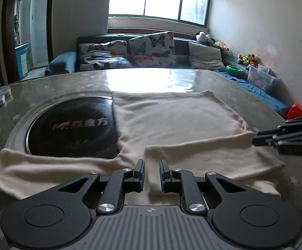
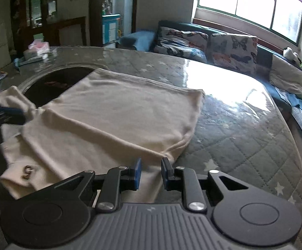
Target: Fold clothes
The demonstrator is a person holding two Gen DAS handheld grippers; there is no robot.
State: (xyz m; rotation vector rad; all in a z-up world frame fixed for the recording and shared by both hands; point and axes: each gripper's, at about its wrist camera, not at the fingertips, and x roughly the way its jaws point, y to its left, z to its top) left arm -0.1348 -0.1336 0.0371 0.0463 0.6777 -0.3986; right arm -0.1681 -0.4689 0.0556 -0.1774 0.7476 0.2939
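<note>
The cream garment [image 1: 171, 125] is being spread flat on the quilted table [image 2: 234, 137], its far part partly covering the black round hotplate [image 1: 73, 129] set in the table. One sleeve is lying out beside the hotplate's near rim; the other sleeve is being folded across the body. The left gripper [image 1: 152, 174] is being held over the near hem, jaws parted, nothing between them. The right gripper [image 2: 151, 174] is being held at the edge farthest from the hotplate, also parted and empty. If only one layer is being pinched, the fold is likely being dragged crooked. The glossy cover may be letting the cloth slide.
</note>
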